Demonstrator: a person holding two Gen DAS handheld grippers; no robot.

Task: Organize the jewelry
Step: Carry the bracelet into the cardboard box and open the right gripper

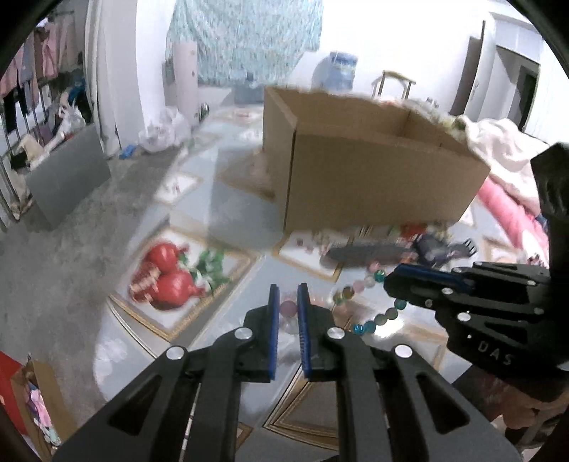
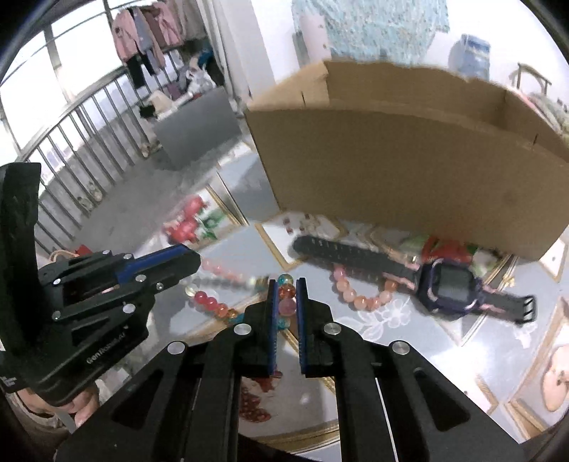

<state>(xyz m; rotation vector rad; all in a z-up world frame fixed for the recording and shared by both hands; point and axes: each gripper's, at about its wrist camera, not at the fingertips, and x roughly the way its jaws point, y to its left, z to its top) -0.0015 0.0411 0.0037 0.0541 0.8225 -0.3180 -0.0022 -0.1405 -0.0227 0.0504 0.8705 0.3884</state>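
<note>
We hold a string of coloured beads (image 2: 284, 302) between both tools: our left hand-held gripper (image 1: 287, 296) is closed on a pink bead, and our right hand-held gripper (image 2: 284, 289) is closed on the beads at its tips. On the glossy counter (image 2: 409, 320), a pink bracelet (image 2: 359, 295) and a dark watch (image 2: 444, 288) lie at two o'clock, just before the cardboard box (image 2: 391, 160).

Grey floor (image 1: 71, 227), clothes rack (image 2: 149, 32), bright windows (image 2: 46, 64).
</note>
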